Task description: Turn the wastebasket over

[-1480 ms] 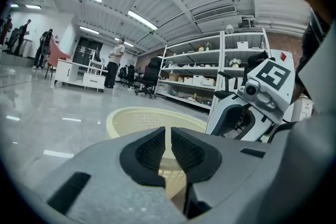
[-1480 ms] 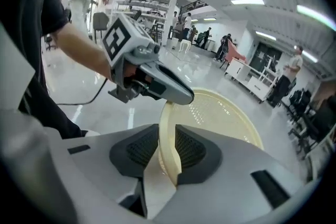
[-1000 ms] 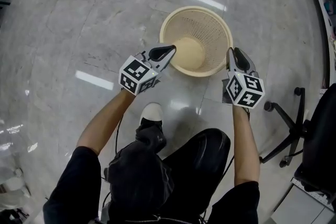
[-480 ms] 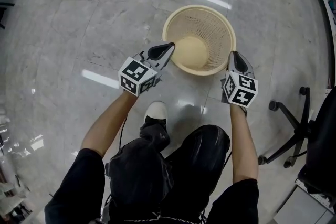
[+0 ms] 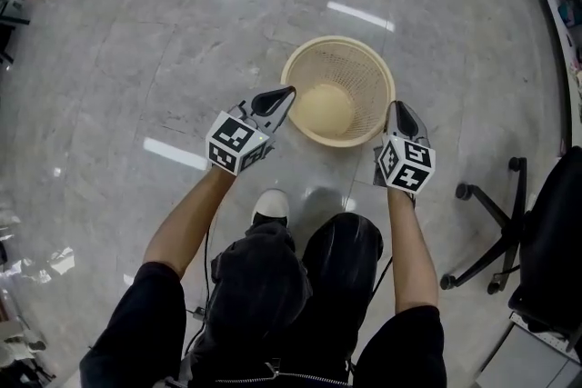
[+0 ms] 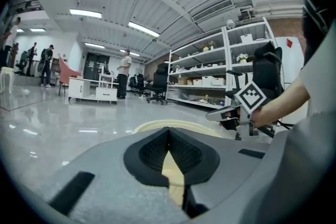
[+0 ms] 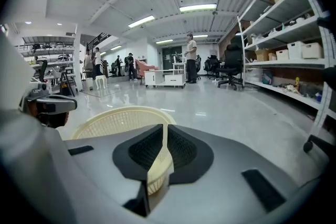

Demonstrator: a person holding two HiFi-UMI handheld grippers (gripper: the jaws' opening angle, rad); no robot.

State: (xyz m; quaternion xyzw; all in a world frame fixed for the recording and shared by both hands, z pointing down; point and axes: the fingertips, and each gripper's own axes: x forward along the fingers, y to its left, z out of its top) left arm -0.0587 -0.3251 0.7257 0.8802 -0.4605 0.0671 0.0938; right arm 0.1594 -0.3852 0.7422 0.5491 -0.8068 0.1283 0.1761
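Note:
A cream mesh wastebasket (image 5: 350,73) stands mouth up on the grey floor in front of the person's knees. My left gripper (image 5: 286,93) is at its left rim. Its black pads (image 6: 149,152) meet at the tips, and cream basket wall (image 6: 176,176) shows between them lower down. My right gripper (image 5: 395,109) is at the right rim; its jaws are closing, with the thin rim wall (image 7: 157,165) pinched upright between them. The right gripper view shows the basket's mouth (image 7: 113,120) and the left gripper (image 7: 52,105) at its far side. The right gripper (image 6: 226,113) appears across the rim (image 6: 152,126) in the left gripper view.
The person's white-toed shoe (image 5: 270,204) rests on the floor just below the basket. An office chair's wheeled base (image 5: 496,232) stands at the right. Shelving (image 7: 294,60) lines the right wall. Several people (image 6: 124,76) and furniture are far off across the shiny floor.
The right gripper has moved in from beside the basket onto its right rim. The left gripper stays at the left rim and has risen slightly.

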